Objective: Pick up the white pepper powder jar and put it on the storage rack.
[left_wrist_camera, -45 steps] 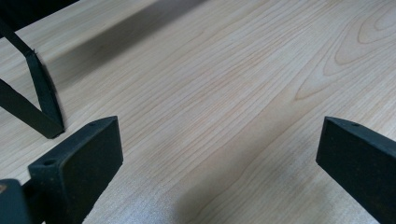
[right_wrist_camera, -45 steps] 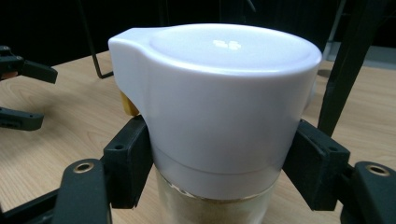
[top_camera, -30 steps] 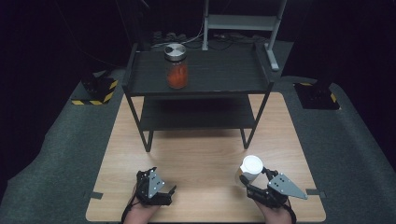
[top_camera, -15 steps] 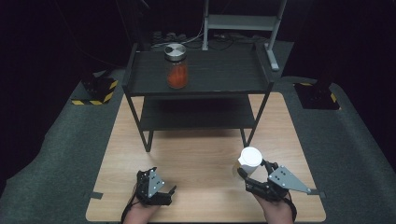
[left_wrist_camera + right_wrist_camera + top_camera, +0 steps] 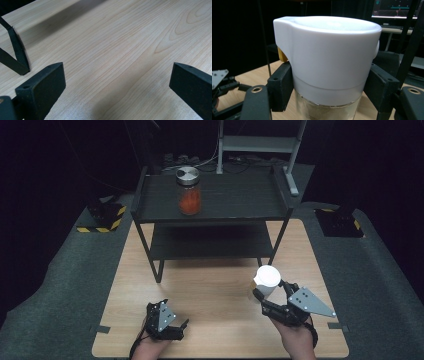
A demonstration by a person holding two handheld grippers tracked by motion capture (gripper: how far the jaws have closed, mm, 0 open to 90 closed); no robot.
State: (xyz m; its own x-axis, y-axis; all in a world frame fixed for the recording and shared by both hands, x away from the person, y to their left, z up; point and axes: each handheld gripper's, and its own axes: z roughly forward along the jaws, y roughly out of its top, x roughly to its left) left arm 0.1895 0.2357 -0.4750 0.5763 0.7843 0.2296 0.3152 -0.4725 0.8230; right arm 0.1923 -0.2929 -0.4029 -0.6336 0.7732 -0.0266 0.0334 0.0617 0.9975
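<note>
A glass jar with a white spouted lid (image 5: 266, 279) is held by my right gripper (image 5: 271, 292) near the table's front right. In the right gripper view both black jaws press the sides of the white-lidded jar (image 5: 329, 50), just under the lid, with my right gripper (image 5: 329, 86) shut on it. A second jar with orange contents and a metal lid (image 5: 188, 194) stands on the top of the black shelf (image 5: 240, 202). My left gripper (image 5: 174, 316) rests open at the front left, its jaws (image 5: 117, 82) wide apart over bare wood.
The black two-level shelf spans the back half of the wooden table (image 5: 210, 295); one shelf leg (image 5: 15, 58) is near the left gripper. Black-and-yellow floor blocks (image 5: 102, 217) lie left of the table. A metal stand (image 5: 260, 145) rises behind the shelf.
My right gripper has carried the white-lidded jar forward, toward the shelf, and it now sits higher in the high view. The left gripper has stayed put.
</note>
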